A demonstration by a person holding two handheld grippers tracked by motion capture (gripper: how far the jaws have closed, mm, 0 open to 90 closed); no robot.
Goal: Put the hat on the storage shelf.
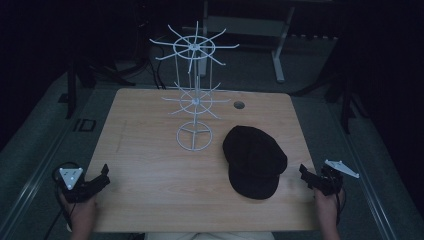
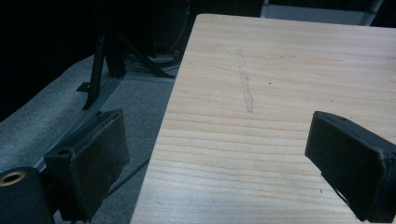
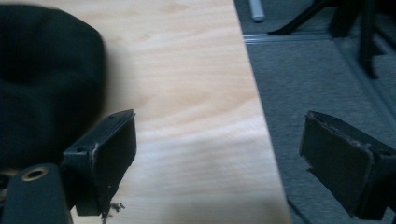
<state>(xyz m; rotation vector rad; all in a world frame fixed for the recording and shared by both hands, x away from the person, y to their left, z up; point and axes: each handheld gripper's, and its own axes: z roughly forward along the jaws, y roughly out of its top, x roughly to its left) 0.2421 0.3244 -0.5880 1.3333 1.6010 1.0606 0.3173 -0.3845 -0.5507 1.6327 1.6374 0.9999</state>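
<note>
Lying at five o'clock of the rack point(image 1: 196, 100), the cap point(image 1: 254, 161) is judged light, soft, floppy; best pinched at the stiffer brim. Both grippers, left point(image 1: 103, 176) and right point(image 1: 303, 175), are held apart, empty.

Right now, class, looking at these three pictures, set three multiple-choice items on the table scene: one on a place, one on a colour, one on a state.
1. Where does the cap lie?
A. on the table, to the right of the stand's base
B. hung on a top hook
C. on the floor

2. What colour is the wire stand?
A. red
B. white
C. black

3. How do the right gripper's jaws stand?
A. clamped on the cap
B. open with nothing between them
C. shut on the stand

Answers: 1 A, the high view shows it flat on the table beside the round base. 2 B, its wires are white. 3 B, the right gripper view shows a wide gap over the table's edge.
</note>
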